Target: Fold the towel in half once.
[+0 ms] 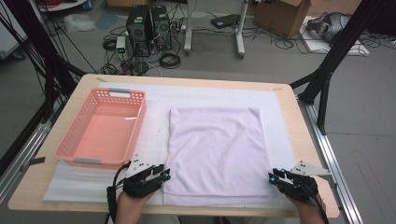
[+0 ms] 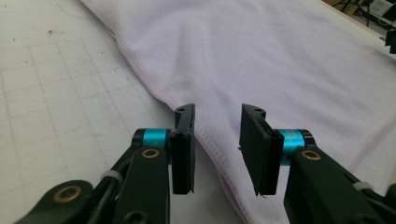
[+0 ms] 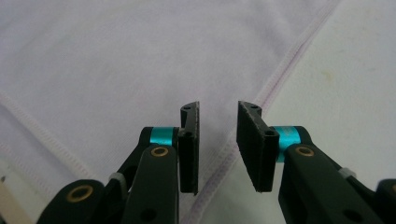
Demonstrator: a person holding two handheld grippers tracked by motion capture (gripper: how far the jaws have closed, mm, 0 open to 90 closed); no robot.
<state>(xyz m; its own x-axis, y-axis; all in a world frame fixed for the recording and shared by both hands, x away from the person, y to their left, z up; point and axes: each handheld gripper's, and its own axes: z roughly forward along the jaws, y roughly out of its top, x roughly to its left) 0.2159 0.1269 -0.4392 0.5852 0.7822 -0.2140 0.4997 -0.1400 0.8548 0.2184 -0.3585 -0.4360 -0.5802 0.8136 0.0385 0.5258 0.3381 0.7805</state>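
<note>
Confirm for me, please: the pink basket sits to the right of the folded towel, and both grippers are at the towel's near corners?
Not quite. In the high view the pink basket sits to the left of the folded towel, not the right. The left gripper and right gripper are indeed at the towel's near corners.

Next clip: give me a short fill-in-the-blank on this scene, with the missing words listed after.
1. The pink basket holds ____ items.
2. The towel lies to the ____ of the basket in the high view.
3. Both the left gripper and the right gripper have their jaws ____, with nothing pressed between the fingers.
4. Each gripper is at a ____ corner of the towel.

Missing words: no; right; open; near
</note>
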